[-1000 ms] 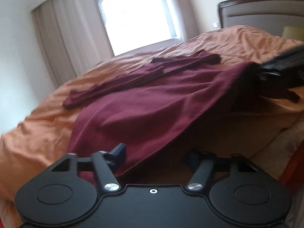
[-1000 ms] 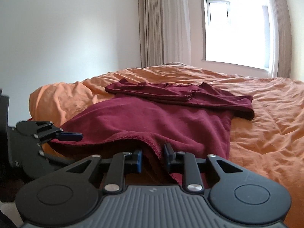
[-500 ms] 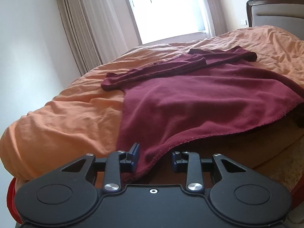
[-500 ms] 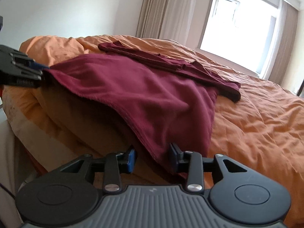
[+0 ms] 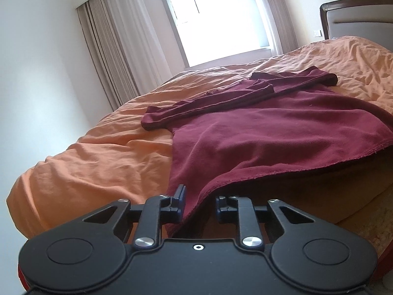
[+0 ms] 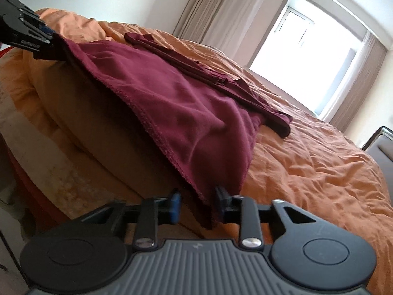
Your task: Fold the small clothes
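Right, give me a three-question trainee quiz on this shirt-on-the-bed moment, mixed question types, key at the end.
1. True or false: the maroon shirt lies fully flat on the orange duvet.
2. Multiple choice: where are the sleeves? A) hanging off the bed B) folded across the top of the shirt C) hidden under the duvet
3. Fill in: the left gripper and right gripper each have a corner of the shirt's ____ between their fingers.

Key
1. False: the near edge is lifted off the bed between the grippers.
2. B
3. hem: the fingers stand apart around the cloth, so a firm pinch cannot be confirmed.
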